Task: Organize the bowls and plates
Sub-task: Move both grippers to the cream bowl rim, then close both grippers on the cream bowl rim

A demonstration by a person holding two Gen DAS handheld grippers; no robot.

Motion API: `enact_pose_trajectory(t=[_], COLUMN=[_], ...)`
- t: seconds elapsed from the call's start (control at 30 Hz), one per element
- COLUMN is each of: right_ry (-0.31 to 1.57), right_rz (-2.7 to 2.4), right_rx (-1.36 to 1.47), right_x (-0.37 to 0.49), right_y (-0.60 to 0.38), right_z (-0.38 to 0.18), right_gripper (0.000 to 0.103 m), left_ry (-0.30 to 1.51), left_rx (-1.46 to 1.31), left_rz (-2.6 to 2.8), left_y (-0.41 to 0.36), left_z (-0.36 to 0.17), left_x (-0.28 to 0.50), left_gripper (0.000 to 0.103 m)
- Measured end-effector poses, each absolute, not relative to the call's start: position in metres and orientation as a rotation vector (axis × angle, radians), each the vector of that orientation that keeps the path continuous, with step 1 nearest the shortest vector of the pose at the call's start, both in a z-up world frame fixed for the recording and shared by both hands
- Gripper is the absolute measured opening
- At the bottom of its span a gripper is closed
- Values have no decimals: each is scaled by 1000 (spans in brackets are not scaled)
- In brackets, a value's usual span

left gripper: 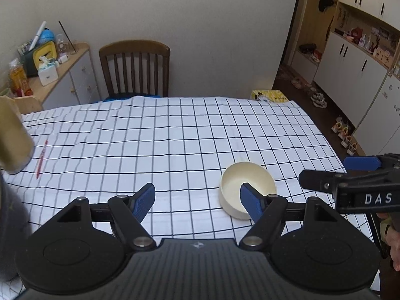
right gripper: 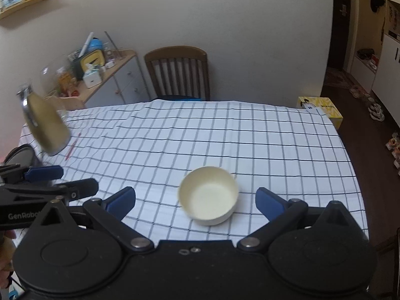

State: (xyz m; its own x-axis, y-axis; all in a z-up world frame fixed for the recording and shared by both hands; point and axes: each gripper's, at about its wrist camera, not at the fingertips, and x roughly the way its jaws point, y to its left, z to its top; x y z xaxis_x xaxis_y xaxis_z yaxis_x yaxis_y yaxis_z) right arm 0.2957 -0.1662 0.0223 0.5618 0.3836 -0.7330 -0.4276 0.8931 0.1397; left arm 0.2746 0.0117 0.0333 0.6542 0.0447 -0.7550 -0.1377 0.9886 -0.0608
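Observation:
A cream bowl (right gripper: 208,196) stands upright and empty on the checked tablecloth (right gripper: 225,137), near the front right of the table. My right gripper (right gripper: 195,192) hovers just in front of it, open wide, with the bowl in line between its blue pads (right gripper: 122,201) and neither pad touching it. In the left wrist view the cream bowl (left gripper: 247,185) lies to the right, partly behind the right blue pad (left gripper: 251,205) of my left gripper (left gripper: 197,187), which is open and empty. Each gripper shows at the edge of the other's view: the right gripper (left gripper: 323,170) and the left gripper (right gripper: 78,178).
A blurred olive bottle-like object (right gripper: 47,125) stands at the table's left edge, with a red pen (right gripper: 72,147) beside it. A dark round thing (right gripper: 20,155) is half cut off at the left. A wooden chair (right gripper: 177,72) and a yellow box (right gripper: 320,107) are at the far side.

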Motion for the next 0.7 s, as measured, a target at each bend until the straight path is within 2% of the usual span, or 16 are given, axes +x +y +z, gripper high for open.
enact_pose_trajectory(t=[0.33, 0.7], right_ry=[971, 1102], right_rz=[420, 416], right_rx=[-11, -24], right_x=[368, 396], right_y=[-175, -169], right_z=[-26, -78], right_gripper=[98, 85], left_ry=[963, 1060], left_rx=[-98, -124], left_rz=[158, 177], left_y=[-5, -9], left_z=[-20, -70], left_x=[343, 383], left_gripper=[75, 75])
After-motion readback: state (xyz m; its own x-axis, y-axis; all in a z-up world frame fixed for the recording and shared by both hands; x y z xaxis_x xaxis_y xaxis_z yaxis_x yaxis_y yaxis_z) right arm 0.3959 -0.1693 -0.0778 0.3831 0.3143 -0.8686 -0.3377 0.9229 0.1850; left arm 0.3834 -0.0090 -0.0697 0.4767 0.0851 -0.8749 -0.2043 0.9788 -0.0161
